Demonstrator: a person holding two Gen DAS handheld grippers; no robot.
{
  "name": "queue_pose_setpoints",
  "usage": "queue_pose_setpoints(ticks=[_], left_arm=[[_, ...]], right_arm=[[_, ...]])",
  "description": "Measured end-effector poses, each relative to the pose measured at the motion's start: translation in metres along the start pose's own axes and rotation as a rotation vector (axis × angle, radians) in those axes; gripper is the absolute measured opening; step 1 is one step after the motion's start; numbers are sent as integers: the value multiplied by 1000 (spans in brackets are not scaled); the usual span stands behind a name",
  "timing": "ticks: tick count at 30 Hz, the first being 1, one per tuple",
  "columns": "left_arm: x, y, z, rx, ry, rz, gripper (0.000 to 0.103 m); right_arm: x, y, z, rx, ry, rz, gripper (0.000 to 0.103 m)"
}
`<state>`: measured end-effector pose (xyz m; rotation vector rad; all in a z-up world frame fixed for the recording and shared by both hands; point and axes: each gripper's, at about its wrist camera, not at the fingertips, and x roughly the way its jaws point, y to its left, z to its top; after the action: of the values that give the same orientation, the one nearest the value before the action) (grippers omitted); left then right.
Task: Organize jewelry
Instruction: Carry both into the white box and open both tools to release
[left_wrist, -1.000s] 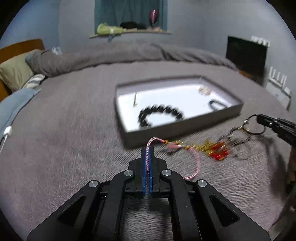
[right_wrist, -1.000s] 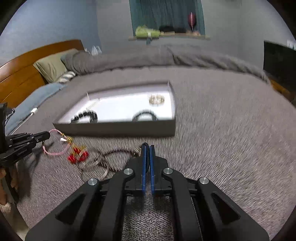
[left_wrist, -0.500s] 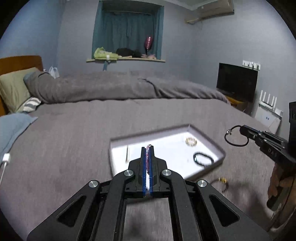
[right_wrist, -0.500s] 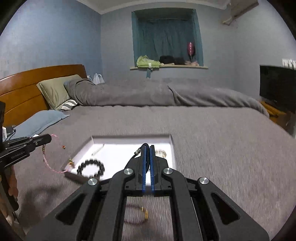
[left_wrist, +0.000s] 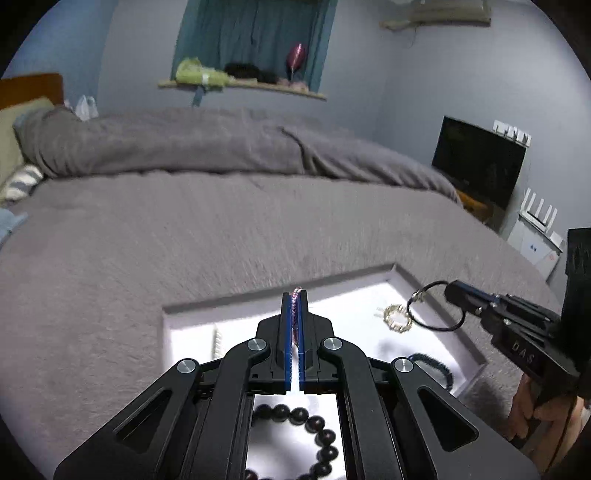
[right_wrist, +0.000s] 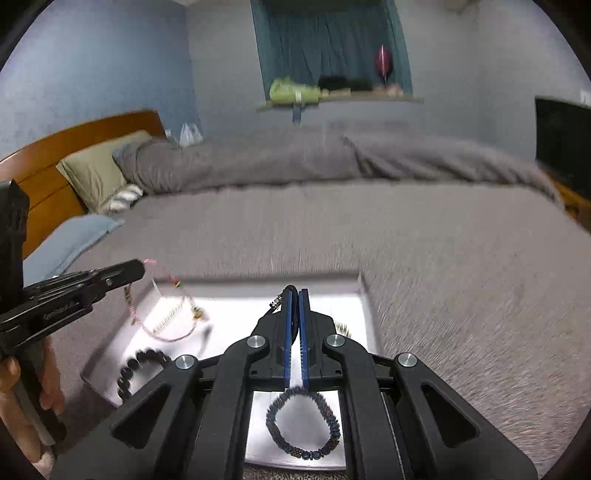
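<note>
Over white tray (right_wrist: 364, 295), left gripper (left_wrist: 294, 295) pinches pink braided bracelet (right_wrist: 166, 334) w/ beads.

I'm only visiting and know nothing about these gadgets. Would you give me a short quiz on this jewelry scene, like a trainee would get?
1. True or false: the left gripper is open and holds nothing.
2. Which piece hangs from the right gripper? A) pink braided cord bracelet B) thin black cord loop with a metal clasp C) black round-bead bracelet
3. Fill in: both grippers hover above the shallow grey ___ with the white floor.

Key
1. False: it is shut on the pink braided cord bracelet.
2. B
3. tray, where the black round-bead bracelet, a small gold chain ring and a dark blue beaded bracelet already lie.
</note>
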<state>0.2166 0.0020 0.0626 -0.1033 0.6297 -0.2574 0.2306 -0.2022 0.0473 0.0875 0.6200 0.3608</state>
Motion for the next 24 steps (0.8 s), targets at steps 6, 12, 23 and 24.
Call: queue_pose_setpoints(ticks=[6,12,23,24], left_arm=[[30,15,-16,-19,111,25,3],[34,17,-22,12,128,74,3],[38,19,-24,33,138,95,4],[38,19,-24,32,136,94,6]], right_arm=[[24,10,-11,-26,90,-19,3],[36,22,-18,-60,127,-49,3],[36,12,-22,-18,115,-11,14],[34,10,-22,-13,104,-10,19]])
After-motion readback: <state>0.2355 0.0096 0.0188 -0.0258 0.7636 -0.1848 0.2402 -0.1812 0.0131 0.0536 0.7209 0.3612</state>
